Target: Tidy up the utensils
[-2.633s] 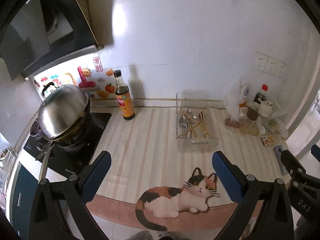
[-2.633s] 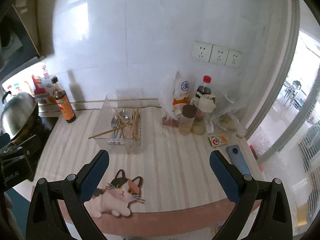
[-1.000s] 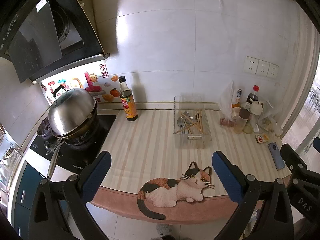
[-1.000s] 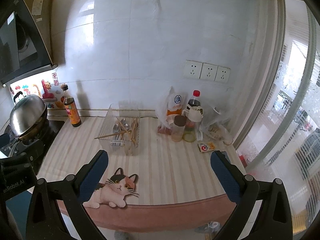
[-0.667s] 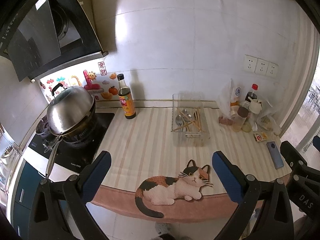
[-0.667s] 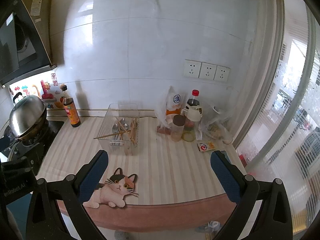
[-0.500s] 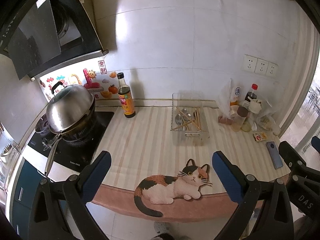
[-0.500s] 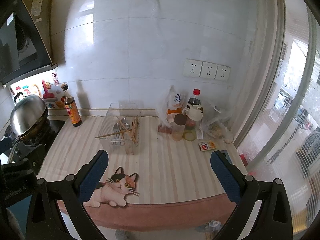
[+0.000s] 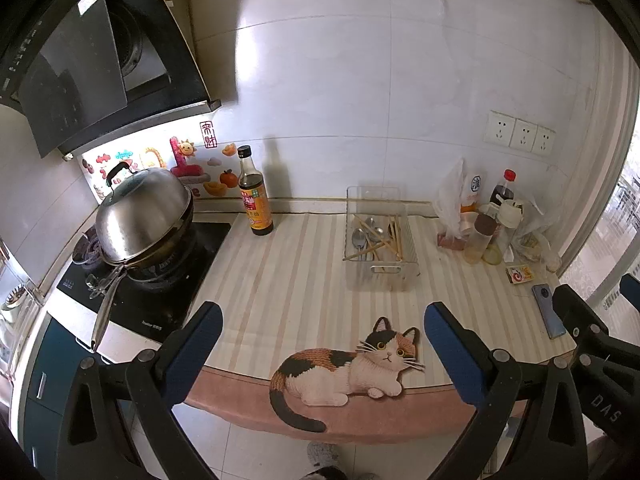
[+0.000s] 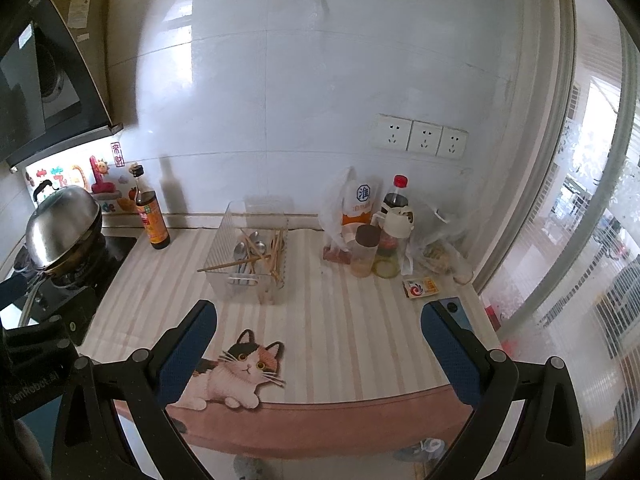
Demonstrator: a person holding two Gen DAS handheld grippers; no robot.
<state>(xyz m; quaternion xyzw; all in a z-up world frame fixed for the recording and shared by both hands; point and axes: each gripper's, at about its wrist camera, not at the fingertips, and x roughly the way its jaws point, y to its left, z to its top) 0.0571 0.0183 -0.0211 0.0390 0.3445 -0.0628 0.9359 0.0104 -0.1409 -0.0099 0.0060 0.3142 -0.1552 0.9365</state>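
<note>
A clear plastic bin (image 9: 380, 270) stands on the striped counter mat, holding metal spoons (image 9: 359, 237) and wooden chopsticks (image 9: 396, 234); one chopstick lies crosswise. It also shows in the right wrist view (image 10: 256, 280) with spoons (image 10: 240, 250) and chopsticks (image 10: 276, 258). My left gripper (image 9: 320, 344) is open and empty, held back off the counter's front edge. My right gripper (image 10: 316, 336) is open and empty, also in front of the counter, to the bin's right.
A soy sauce bottle (image 9: 254, 200) stands left of the bin. A lidded wok (image 9: 142, 216) sits on the stove at left. Bottles, jars and plastic bags (image 9: 488, 220) crowd the back right. A phone (image 9: 548, 316) and a small packet (image 9: 520, 273) lie at right.
Both grippers have drawn back and up from the counter, so the whole counter and its front edge now show. Nothing on the counter moved.
</note>
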